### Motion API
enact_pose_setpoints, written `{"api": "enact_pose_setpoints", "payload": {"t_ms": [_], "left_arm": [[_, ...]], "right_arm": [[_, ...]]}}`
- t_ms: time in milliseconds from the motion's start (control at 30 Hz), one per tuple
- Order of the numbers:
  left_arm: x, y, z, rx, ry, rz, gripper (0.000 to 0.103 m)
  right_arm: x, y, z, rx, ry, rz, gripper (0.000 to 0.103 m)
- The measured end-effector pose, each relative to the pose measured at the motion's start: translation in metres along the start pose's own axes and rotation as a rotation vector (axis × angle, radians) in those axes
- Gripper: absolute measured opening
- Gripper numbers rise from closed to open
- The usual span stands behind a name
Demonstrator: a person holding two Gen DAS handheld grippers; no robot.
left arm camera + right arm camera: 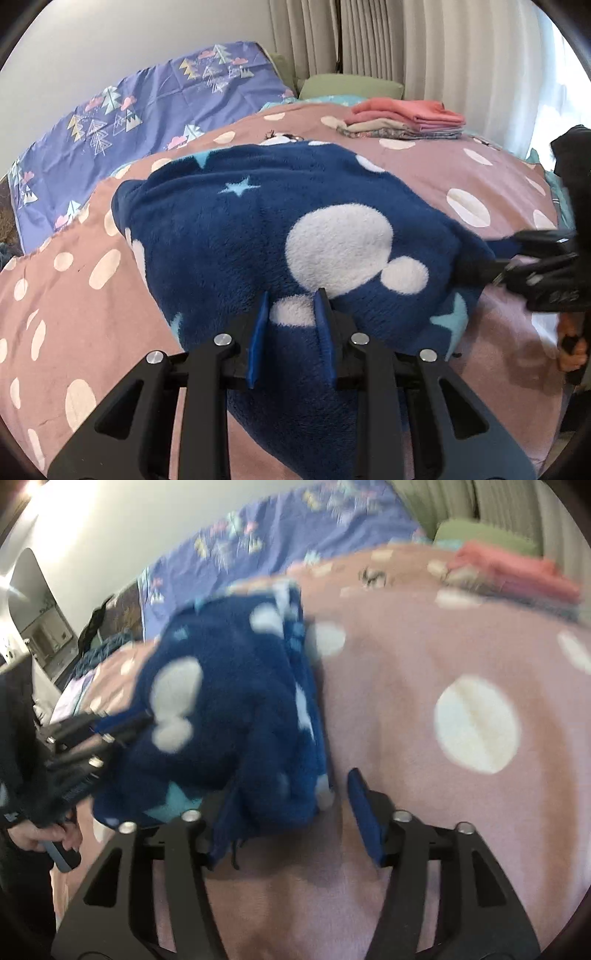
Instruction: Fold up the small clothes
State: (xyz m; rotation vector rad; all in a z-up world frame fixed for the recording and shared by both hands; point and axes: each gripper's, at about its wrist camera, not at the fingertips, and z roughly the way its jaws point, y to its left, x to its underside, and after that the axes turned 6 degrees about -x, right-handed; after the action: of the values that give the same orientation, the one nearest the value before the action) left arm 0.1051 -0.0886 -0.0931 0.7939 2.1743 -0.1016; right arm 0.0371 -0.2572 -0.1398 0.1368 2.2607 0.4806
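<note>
Serving as the work surface, the bed carries a pink duvet cover with white dots (424, 170) drawn fairly flat, which gives a garment a soft, level place to be spread and creased. Behind it a purple sheet printed with trees and clouds (147, 110) runs along the wall, with green pillows (351, 86) in front of the beige curtains (406, 37).

Lying in the middle of the duvet, toward its near edge, is the task's thing, a navy fleece garment with white dots and pale stars (258, 229). It lies bunched rather than flat, its near edge lifted off the cover, probably because both claws are working on opposite edges to bring it into shape for a fold.

At the far side sits a stack of folded clothes (406, 120), pink on top; it looks like the place for finished pieces, kept well apart from the working area so it is not disturbed.

The left gripper (291, 306) stands narrowly parted with a ridge of the fleece between its blue pads, which appear to press on the fabric at the near hem. The right gripper (291, 805) stands wider; in its own blurred view a fold of the garment's side edge sits between the fingers, against the left pad and clear of the right one, so a firm hold cannot be told. A person's hand (44, 836) grips the handle of the left tool.
</note>
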Motion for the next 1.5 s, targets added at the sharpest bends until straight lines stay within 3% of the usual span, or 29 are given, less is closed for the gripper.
{"api": "enact_pose_setpoints", "payload": {"t_ms": [67,133,200,233,300,367,400,567,600,667,733,900,1067,1500], "left_arm": [[0.000,0.000,0.001,0.000,0.003,0.007,0.026],[0.001,0.001,0.000,0.006,-0.001,-0.003,0.026],[0.003,0.002,-0.001,0.011,-0.007,-0.016,0.026],[0.003,0.003,0.000,0.015,-0.010,-0.023,0.026],[0.004,0.004,0.000,0.018,-0.016,-0.031,0.026],[0.005,0.004,0.000,0.030,-0.021,-0.036,0.027],[0.006,0.003,0.001,0.034,-0.026,-0.033,0.028],[0.007,0.002,0.001,0.031,-0.030,-0.035,0.028],[0.008,0.002,0.000,0.033,-0.032,-0.039,0.028],[0.009,0.004,-0.001,0.034,-0.038,-0.047,0.028],[0.009,0.004,-0.002,0.028,-0.039,-0.049,0.028],[0.009,0.003,-0.003,0.020,-0.038,-0.051,0.028],[0.008,0.004,-0.003,0.013,-0.037,-0.054,0.028],[0.008,0.003,-0.003,0.019,-0.038,-0.060,0.028]], "right_arm": [[-0.003,0.015,-0.021,0.015,-0.093,-0.066,0.033],[-0.007,0.030,-0.035,-0.009,-0.167,-0.142,0.033],[-0.007,0.042,-0.038,-0.079,-0.185,-0.194,0.033],[-0.007,0.049,-0.033,-0.112,-0.172,-0.214,0.033],[-0.007,0.053,-0.014,-0.096,-0.109,-0.220,0.033],[-0.004,0.042,0.029,-0.041,0.048,-0.168,0.038],[-0.002,0.034,0.040,-0.057,0.073,-0.127,0.038],[-0.003,0.046,0.036,-0.008,0.052,-0.167,0.040],[-0.004,0.043,0.030,-0.031,0.047,-0.143,0.043],[-0.004,0.033,0.017,-0.102,0.031,-0.066,0.065],[-0.005,0.020,0.003,-0.152,0.017,0.038,0.080],[0.002,0.003,-0.011,-0.114,0.055,0.104,0.081],[0.020,-0.013,0.009,-0.183,0.156,0.259,0.082],[0.005,-0.025,0.037,-0.305,0.174,0.402,0.089]]}}
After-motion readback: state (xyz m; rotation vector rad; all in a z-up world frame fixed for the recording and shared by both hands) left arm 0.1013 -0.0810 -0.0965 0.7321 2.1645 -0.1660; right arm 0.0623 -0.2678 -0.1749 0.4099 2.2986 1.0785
